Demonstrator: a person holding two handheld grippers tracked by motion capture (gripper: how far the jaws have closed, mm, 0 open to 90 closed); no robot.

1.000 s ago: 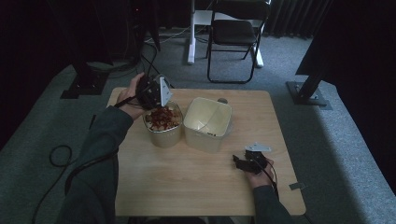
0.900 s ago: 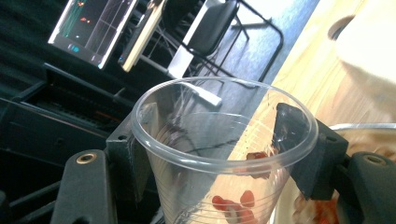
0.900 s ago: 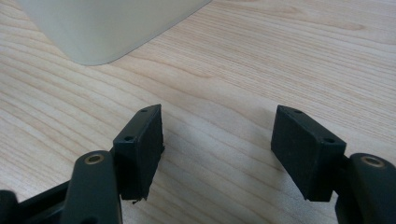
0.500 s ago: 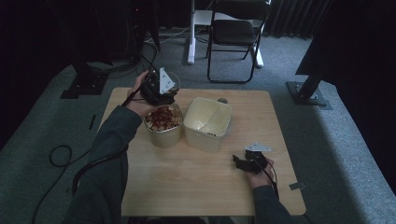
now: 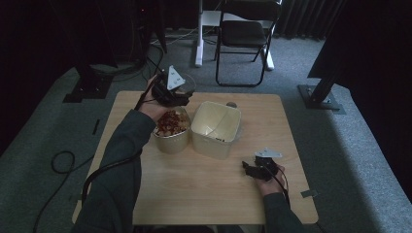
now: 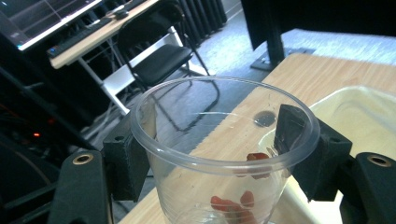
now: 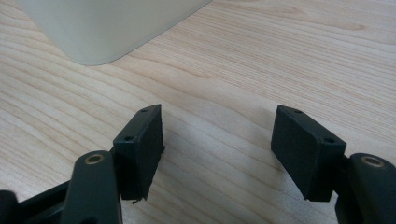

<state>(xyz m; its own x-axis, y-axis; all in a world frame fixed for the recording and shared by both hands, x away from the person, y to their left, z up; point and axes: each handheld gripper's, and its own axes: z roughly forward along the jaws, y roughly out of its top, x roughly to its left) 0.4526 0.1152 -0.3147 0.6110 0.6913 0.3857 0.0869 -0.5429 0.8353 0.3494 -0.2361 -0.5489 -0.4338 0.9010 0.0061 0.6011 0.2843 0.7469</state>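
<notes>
My left tongs (image 6: 212, 154) hold a clear plastic cup (image 6: 224, 140). One pad is outside the cup wall and the other pad is inside it, so they pinch the wall between them, though they have just been opening a little. At the bottom of the cup I see a few red bits (image 6: 231, 203). I hold the cup up in the air, just behind the round paper bowl (image 5: 171, 131) on the table (image 5: 204, 189).

The round bowl is full of red and brown food bits (image 5: 170, 122). Right beside it stands a square cream tub (image 5: 216, 128), and it looks empty inside.

My right tongs (image 7: 217, 149) are wide apart with nothing between them. They rest low over the wood, on the near side of the tub, well away from the bowl.

The cup's bottom is cut off in the left gripper view. From above, the cup is hard to see behind my hand. I cannot tell what the food is.
</notes>
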